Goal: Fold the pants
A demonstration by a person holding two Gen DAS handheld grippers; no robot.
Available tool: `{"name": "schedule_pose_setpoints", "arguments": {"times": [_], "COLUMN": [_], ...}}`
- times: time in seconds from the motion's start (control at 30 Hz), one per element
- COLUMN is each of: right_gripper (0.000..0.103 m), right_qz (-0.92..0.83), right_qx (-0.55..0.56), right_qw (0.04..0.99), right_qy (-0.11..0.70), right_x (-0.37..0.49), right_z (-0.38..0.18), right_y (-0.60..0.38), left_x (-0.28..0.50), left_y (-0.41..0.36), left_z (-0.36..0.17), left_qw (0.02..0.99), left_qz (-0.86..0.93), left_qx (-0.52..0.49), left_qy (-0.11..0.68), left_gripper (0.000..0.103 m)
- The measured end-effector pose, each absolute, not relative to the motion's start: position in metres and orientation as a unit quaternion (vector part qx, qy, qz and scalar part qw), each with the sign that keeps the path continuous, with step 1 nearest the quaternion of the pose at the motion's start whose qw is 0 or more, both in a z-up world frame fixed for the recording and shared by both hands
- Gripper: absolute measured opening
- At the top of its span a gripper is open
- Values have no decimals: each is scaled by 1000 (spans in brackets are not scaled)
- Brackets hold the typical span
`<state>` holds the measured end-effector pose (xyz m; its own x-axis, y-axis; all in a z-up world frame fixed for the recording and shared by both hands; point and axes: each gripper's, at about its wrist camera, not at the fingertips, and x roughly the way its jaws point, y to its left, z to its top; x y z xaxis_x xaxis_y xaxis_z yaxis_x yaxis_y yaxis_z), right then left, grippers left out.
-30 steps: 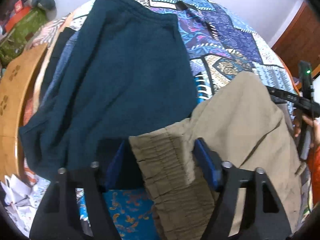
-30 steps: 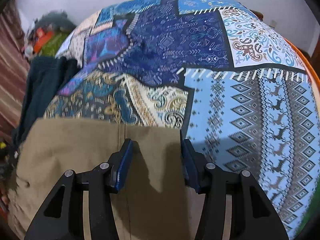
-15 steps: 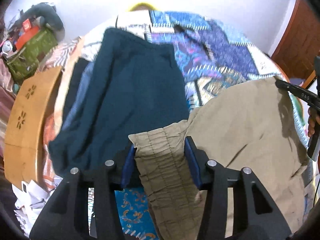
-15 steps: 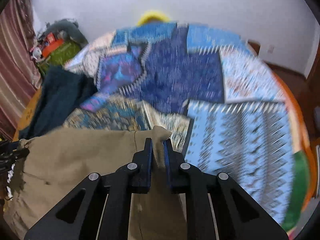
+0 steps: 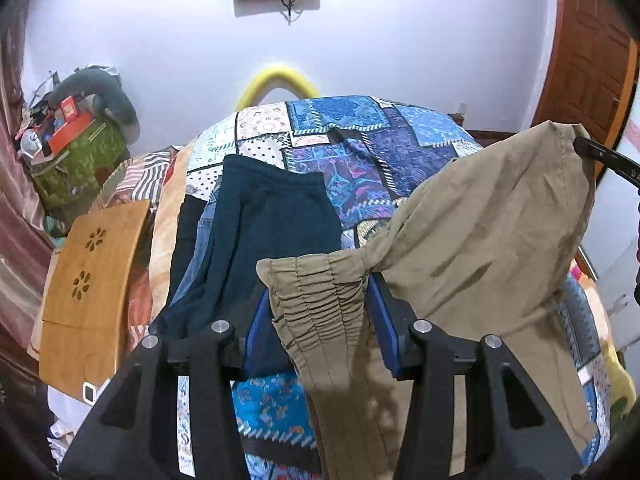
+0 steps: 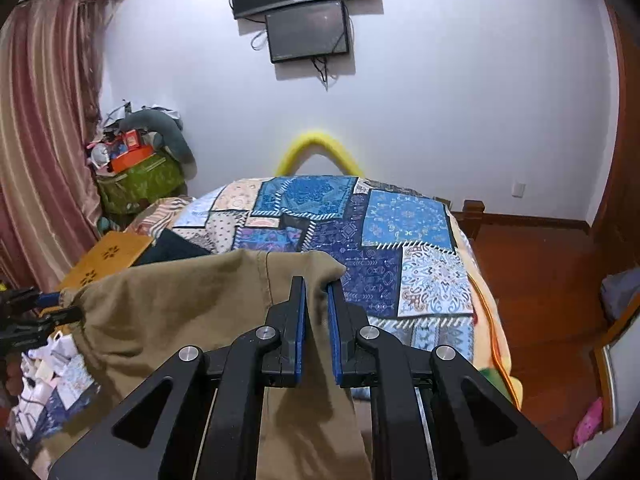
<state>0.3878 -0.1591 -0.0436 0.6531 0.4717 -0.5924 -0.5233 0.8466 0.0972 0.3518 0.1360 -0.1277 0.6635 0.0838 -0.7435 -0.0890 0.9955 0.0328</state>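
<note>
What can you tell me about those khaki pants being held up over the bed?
The khaki pants look like thin, creased woven cloth, olive-tan, with a gathered elastic waistband. The left gripper pinches that waistband; the right gripper is clamped on another edge beside a stitched seam. The cloth hangs slack between them, raised above the patchwork bedspread, its lower part drooping out of view.

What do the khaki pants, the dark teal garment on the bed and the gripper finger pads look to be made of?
Khaki pants: thin woven fabric, likely cotton, matte; it creases sharply, and the waistband is shirred elastic. Dark teal garment: thicker, soft knit, maybe fleece; fuzzy surface, no sheen. Finger pads: blue, smooth, probably rubber or foam, on black hard plastic-looking fingers. Exact fibres cannot be told.
</note>
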Motion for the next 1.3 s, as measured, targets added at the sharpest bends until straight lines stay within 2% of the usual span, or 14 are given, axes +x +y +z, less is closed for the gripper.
{"name": "schedule_pose_setpoints", "arguments": {"times": [0.1, 0.2, 0.6, 0.97, 1.07, 1.17, 1.27, 1.3], "right_gripper": [9, 9, 9, 9, 11, 14, 17, 23], "right_qz": [275, 278, 289, 267, 256, 246, 235, 230], "right_qx": [-47, -42, -45, -62, -63, -66, -67, -69], "right_qw": [908, 908, 898, 885, 877, 867, 859, 858], "right_qy": [311, 312, 330, 376, 402, 429, 449, 454], "right_x": [365, 344, 248, 200, 193, 187, 179, 176], "right_z": [-44, -45, -66, -123, -145, -165, -176, -178], "right_y": [-168, -178, -207, -226, -233, -236, -241, -242], "left_x": [333, 315, 242, 195, 189, 186, 181, 180], "left_y": [129, 122, 116, 107, 107, 105, 98, 95], "left_z": [-128, -133, -154, -185, -193, -194, -191, -190], "left_qw": [911, 909, 900, 883, 879, 880, 884, 885], "left_qz": [39, 39, 22, 14, 22, 29, 33, 33], "left_qx": [1, 14, 0, 0, 0, 10, 30, 38], "left_qy": [410, 415, 435, 469, 476, 474, 466, 462], "left_gripper": [47, 32, 29, 30, 34, 43, 56, 61]}}
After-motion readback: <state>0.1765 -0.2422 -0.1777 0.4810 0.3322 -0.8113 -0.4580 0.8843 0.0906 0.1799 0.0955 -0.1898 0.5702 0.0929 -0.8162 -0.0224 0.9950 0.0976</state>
